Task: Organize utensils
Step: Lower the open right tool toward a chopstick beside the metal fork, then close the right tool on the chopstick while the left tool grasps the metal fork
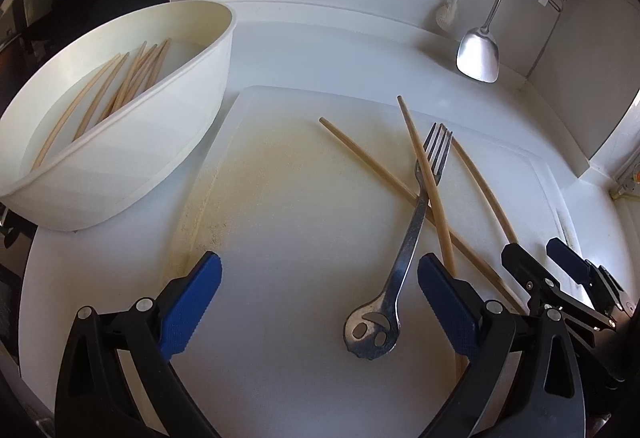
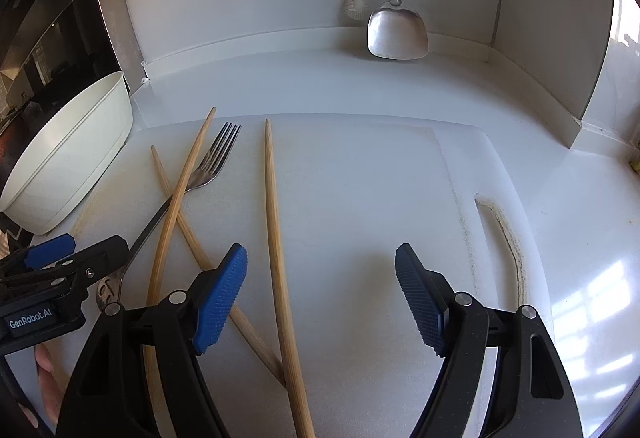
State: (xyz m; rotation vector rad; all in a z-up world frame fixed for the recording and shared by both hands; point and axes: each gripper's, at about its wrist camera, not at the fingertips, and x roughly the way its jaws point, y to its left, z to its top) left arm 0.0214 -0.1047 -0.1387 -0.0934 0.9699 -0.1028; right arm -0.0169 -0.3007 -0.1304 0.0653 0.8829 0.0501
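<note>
On a white cutting board (image 1: 304,222) lie a steel fork (image 1: 416,209) with a cut-out handle end and three wooden chopsticks (image 1: 372,159), two of them crossing the fork. My left gripper (image 1: 320,298) hovers open just above the board, and the fork's handle end lies between its blue pads without touching them. My right gripper (image 2: 320,294) is open too, over the board (image 2: 360,197); one long chopstick (image 2: 276,238) runs beside its left pad. The fork (image 2: 212,165) and the left gripper (image 2: 76,258) show at the left of the right wrist view.
A cream oval tub (image 1: 120,141) holding several chopsticks stands left of the board, also seen as the tub (image 2: 68,157). A steel spatula (image 1: 480,53) and a white brush (image 1: 448,13) hang on the back wall. A dark appliance (image 2: 44,37) is at far left.
</note>
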